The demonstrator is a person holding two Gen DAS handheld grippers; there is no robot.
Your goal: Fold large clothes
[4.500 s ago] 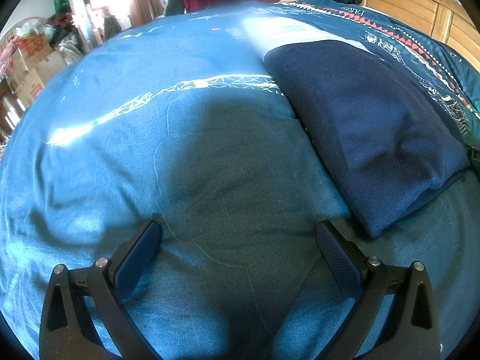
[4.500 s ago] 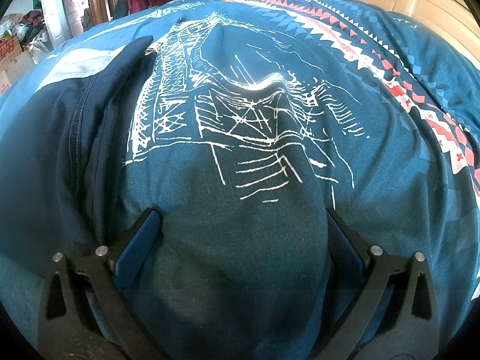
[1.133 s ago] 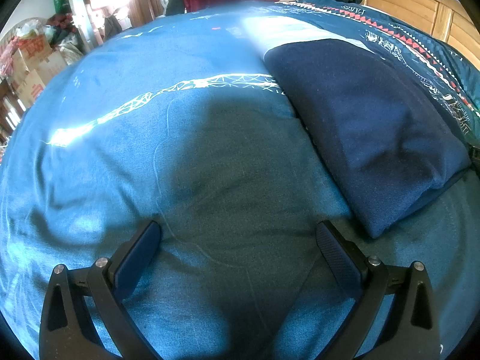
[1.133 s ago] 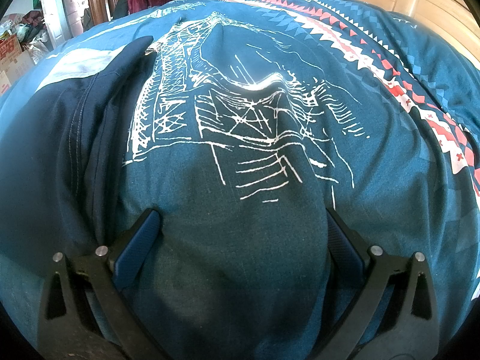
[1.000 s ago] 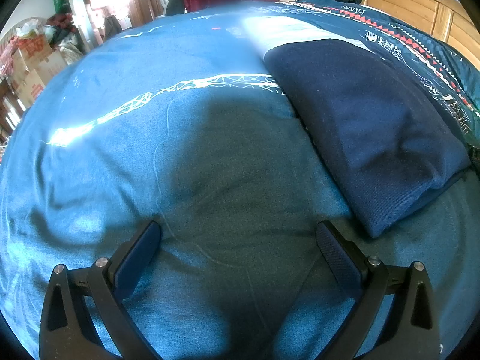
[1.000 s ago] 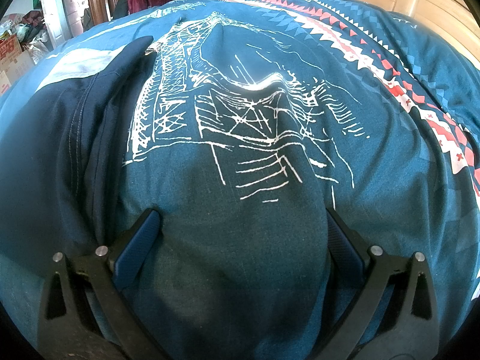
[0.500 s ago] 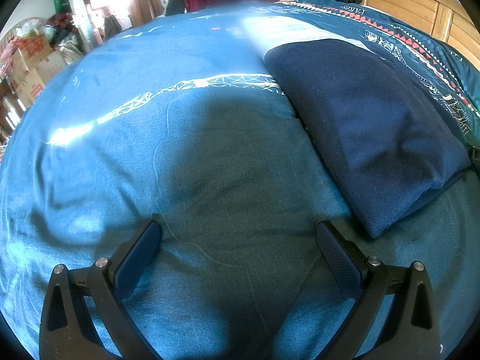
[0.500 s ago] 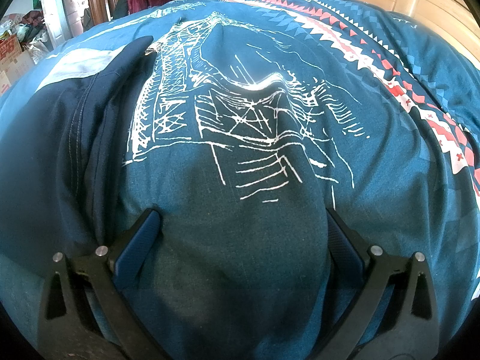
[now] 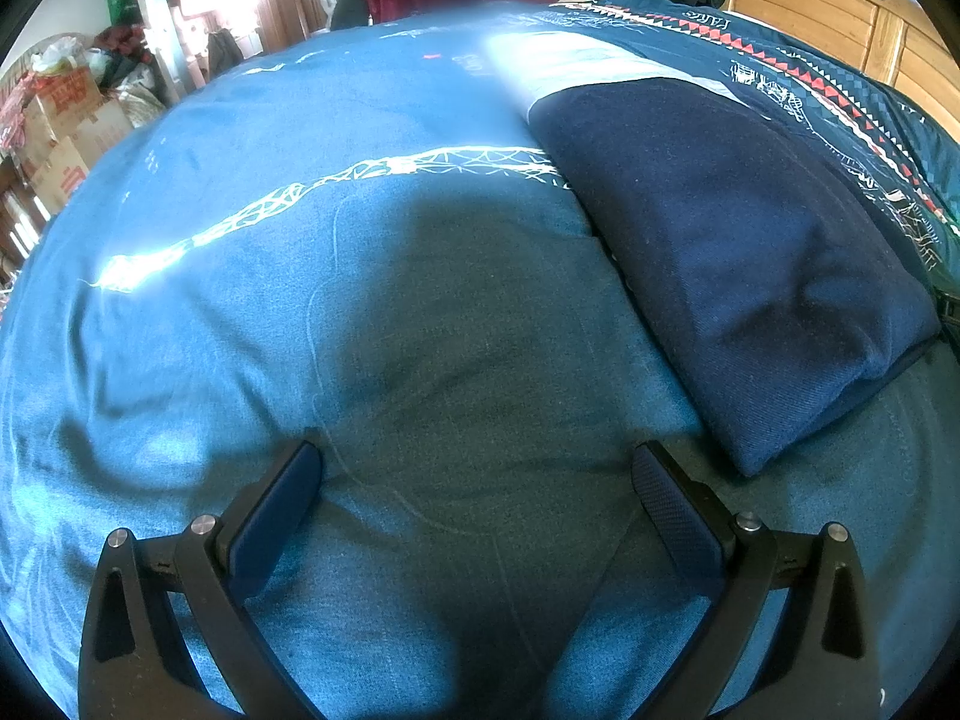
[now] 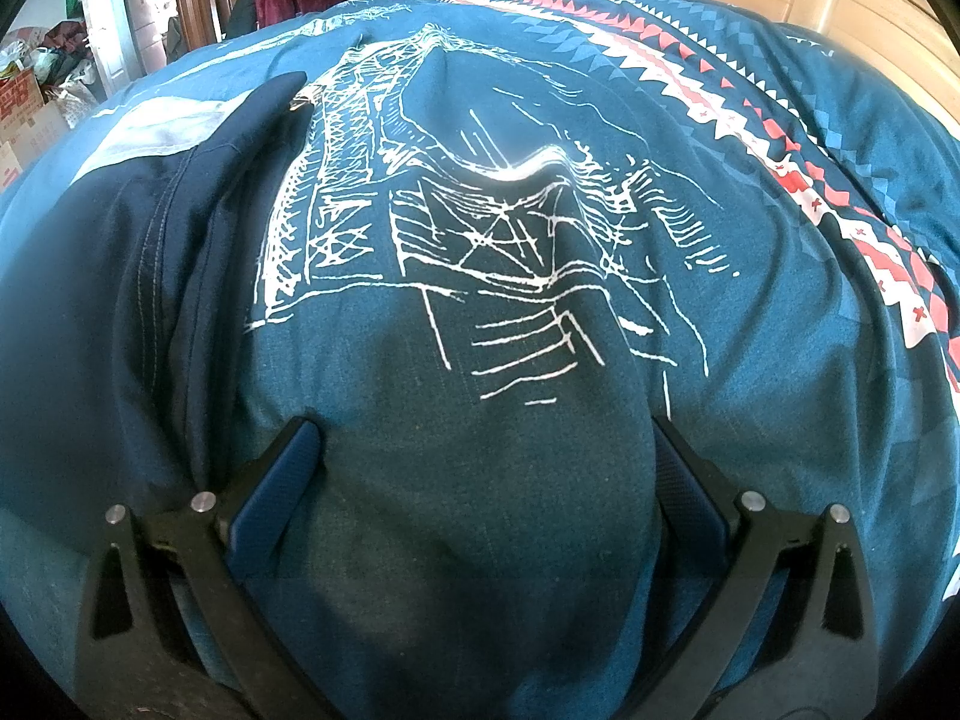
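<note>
The left gripper (image 9: 477,468) sits at the bottom of its frame with jaws spread wide, holding nothing, resting on or just over the blue bedcover (image 9: 300,312). The right gripper (image 10: 480,450) is likewise spread, straddling a raised hump of that cover at lower centre.

The navy garment (image 9: 738,258) lies folded on the cover, in the right half of the left view and along the left edge of the right view. It looks finished, or close to it.

Risks, as I judge them: closing the right jaws here would pinch bedcover rather than clothing, and dragging that hump could tug the garment's edge just beside the left finger and loosen the fold. The left gripper's right finger is near the garment's lower corner and could snag it.

Against the earlier frames, nothing has shifted: both grippers and the garment are where they were.
</note>
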